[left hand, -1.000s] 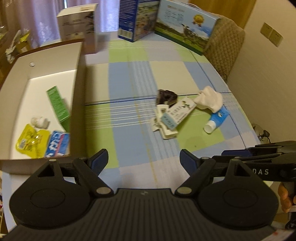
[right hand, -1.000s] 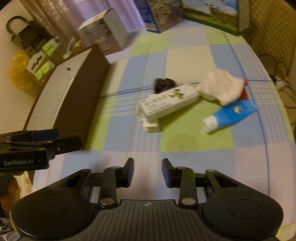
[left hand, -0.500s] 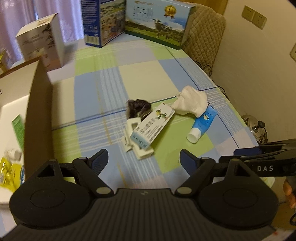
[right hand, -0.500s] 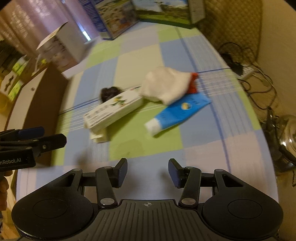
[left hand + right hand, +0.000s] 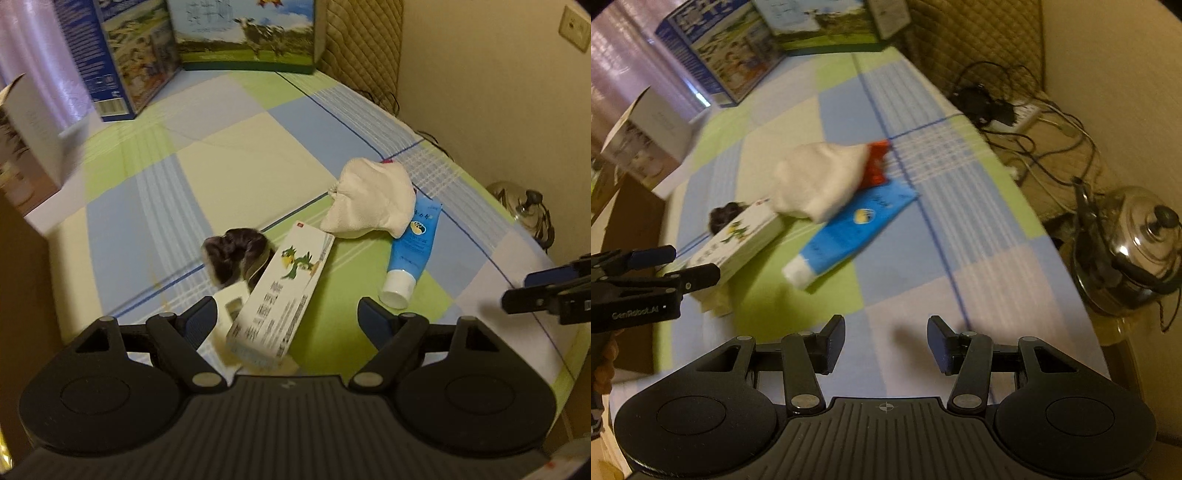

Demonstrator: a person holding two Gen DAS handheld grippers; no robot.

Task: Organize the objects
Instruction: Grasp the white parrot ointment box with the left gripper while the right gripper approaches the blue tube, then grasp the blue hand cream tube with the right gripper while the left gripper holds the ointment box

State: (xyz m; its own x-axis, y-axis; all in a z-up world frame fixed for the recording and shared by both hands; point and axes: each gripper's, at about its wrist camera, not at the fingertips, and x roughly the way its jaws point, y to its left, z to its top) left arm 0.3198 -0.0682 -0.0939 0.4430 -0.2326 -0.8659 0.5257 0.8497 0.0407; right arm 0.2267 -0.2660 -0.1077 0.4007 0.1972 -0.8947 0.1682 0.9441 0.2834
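Checked tablecloth (image 5: 229, 147) under tube (image 5: 410, 251), carton (image 5: 284, 291)

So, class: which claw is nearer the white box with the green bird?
Left. The left claw is open around the near end of the white box; the right claw hangs open off to its right, nearer the blue tube.

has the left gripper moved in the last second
Yes. The left gripper has swung right, away from the storage box it faced, and closed in on the white carton, now between its open jaws.

The white carton (image 5: 281, 295) lies flat, overlapping a dark hair tie (image 5: 232, 253). The white cloth (image 5: 371, 203) partly covers the blue tube (image 5: 412, 245), cap toward the viewer.
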